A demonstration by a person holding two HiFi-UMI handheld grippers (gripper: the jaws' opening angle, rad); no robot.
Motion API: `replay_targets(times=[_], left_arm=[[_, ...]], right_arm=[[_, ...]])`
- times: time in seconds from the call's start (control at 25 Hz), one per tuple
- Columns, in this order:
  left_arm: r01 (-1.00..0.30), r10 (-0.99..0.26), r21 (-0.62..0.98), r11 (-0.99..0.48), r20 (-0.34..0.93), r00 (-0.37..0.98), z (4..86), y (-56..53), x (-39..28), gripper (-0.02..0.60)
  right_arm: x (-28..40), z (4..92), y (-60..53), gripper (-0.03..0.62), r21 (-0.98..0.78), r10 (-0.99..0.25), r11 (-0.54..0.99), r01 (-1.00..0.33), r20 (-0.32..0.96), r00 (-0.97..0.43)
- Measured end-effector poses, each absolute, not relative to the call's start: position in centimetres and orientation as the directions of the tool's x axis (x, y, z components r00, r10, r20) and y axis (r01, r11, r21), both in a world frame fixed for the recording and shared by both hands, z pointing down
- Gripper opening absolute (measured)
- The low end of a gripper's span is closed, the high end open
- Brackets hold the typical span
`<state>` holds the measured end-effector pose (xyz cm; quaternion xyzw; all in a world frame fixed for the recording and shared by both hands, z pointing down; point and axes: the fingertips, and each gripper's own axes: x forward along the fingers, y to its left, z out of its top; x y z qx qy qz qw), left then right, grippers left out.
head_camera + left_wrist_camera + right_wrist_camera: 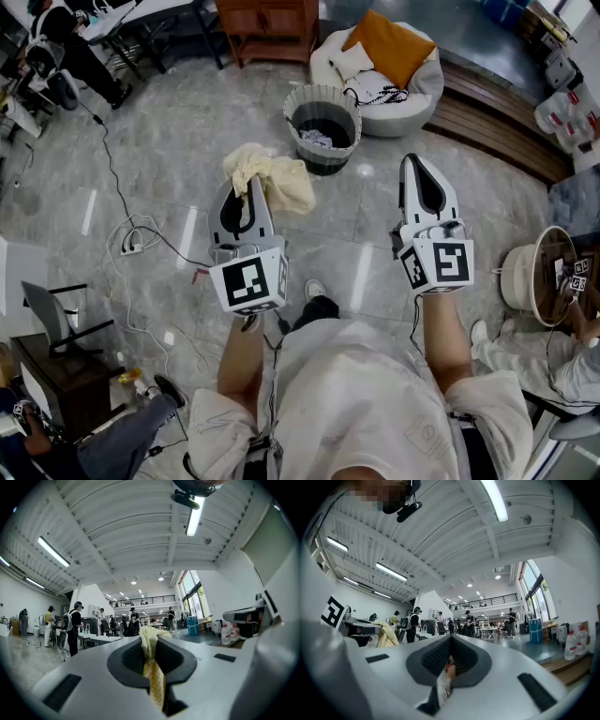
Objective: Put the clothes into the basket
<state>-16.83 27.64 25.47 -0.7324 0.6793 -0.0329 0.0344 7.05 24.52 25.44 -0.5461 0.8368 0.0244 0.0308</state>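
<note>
A pale yellow cloth hangs bunched from my left gripper, which is shut on it above the marble floor. In the left gripper view the cloth runs as a strip through the closed jaws of that gripper. The grey ribbed basket stands just beyond the cloth, with a garment lying inside. My right gripper is level to the right of the basket, jaws together. In the right gripper view the gripper shows a small pale and reddish bit low in its slit; I cannot tell what it is.
Behind the basket is a white beanbag with an orange cushion. Cables and a power strip lie on the floor at left. A wooden cabinet stands at the back. A seated person is at right.
</note>
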Motion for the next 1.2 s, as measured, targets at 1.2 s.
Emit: replay_targets(times=[1.2], left_arm=[[-0.991, -0.991, -0.06, -0.115, -0.063, 0.119, 25.1, 26.8, -13.7, 0.029]], right_arm=[[7.2, 25.4, 24.5, -0.012, 0.079, -0.907, 0.395, -0.915, -0.127, -0.403]])
